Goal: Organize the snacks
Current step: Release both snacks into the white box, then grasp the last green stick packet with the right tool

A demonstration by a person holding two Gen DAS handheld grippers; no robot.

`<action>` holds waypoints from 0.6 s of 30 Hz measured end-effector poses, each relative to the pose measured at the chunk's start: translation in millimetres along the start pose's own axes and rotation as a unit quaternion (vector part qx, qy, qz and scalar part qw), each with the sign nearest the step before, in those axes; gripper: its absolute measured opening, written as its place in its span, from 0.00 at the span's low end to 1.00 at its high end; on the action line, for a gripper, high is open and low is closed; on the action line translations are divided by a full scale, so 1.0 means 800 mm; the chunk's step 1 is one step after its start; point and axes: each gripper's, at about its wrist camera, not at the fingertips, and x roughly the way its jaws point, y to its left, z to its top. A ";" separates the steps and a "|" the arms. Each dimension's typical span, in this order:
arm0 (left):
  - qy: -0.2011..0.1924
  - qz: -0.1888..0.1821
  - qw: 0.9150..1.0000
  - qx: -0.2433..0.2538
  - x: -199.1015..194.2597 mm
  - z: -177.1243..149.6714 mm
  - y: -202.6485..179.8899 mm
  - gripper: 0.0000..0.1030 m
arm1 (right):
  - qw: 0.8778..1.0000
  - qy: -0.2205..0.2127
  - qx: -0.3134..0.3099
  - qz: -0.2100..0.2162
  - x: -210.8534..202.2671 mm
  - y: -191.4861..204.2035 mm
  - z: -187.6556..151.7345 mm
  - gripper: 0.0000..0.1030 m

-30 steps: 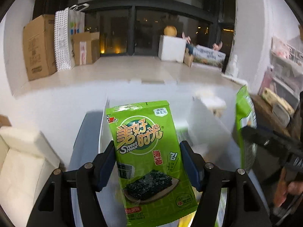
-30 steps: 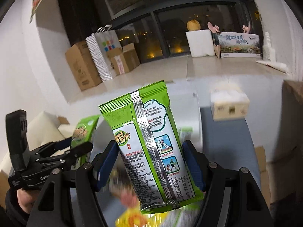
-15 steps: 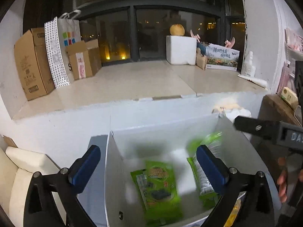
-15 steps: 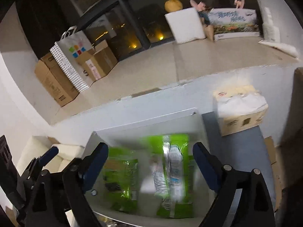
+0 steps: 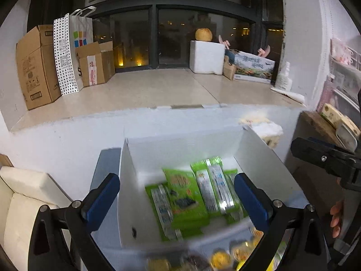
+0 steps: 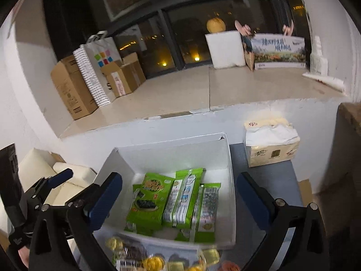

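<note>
Box's (image 6: 126,164) far end is bare, packets (image 6: 178,201) crowd the near half; tissue box (image 6: 270,149) blocks the counter's (image 6: 266,180) right side.

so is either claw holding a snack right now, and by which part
Nothing is held. The left claw and right claw are both open and empty above the white box, where the green seaweed packets lie.

Green packs (image 5: 191,194) in white box (image 5: 135,180) blurred in left view; yellow snacks (image 6: 155,262) before box cut by bottom edge.
</note>
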 end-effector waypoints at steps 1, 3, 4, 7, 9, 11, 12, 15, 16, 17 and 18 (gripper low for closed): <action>0.001 -0.005 1.000 0.005 -0.009 -0.012 -0.004 1.00 | 1.000 0.003 -0.004 0.002 -0.009 0.002 -0.010 1.00; 0.008 -0.015 1.000 0.012 -0.025 -0.035 -0.011 1.00 | 1.000 0.010 -0.009 0.007 -0.024 0.001 -0.031 1.00; 0.011 -0.021 1.000 0.012 -0.037 -0.052 -0.014 1.00 | 1.000 0.016 -0.012 0.004 -0.034 0.001 -0.046 1.00; 0.023 -0.038 0.999 0.003 -0.057 -0.090 -0.019 1.00 | 1.000 0.023 -0.010 -0.005 -0.059 -0.005 -0.092 1.00; 0.035 -0.046 0.998 -0.007 -0.071 -0.124 -0.022 1.00 | 0.999 0.039 0.002 -0.015 -0.074 -0.013 -0.134 1.00; 0.049 -0.047 0.998 -0.015 -0.077 -0.151 -0.023 1.00 | 0.998 0.051 0.017 -0.032 -0.082 -0.020 -0.170 1.00; 0.058 -0.047 0.997 -0.021 -0.081 -0.169 -0.025 1.00 | 0.997 0.064 0.024 -0.039 -0.084 -0.022 -0.190 1.00; 0.076 -0.051 0.995 -0.031 -0.088 -0.201 -0.028 1.00 | 0.992 0.109 0.042 -0.051 -0.081 -0.026 -0.243 1.00; 0.082 -0.055 0.995 -0.030 -0.090 -0.209 -0.030 1.00 | 0.989 0.126 0.041 -0.058 -0.076 -0.026 -0.256 1.00; 0.086 -0.056 0.994 -0.028 -0.090 -0.214 -0.032 1.00 | 0.987 0.140 0.032 -0.069 -0.071 -0.024 -0.265 1.00; 0.088 -0.056 0.994 -0.025 -0.091 -0.219 -0.034 1.00 | 0.986 0.147 0.024 -0.076 -0.067 -0.022 -0.269 1.00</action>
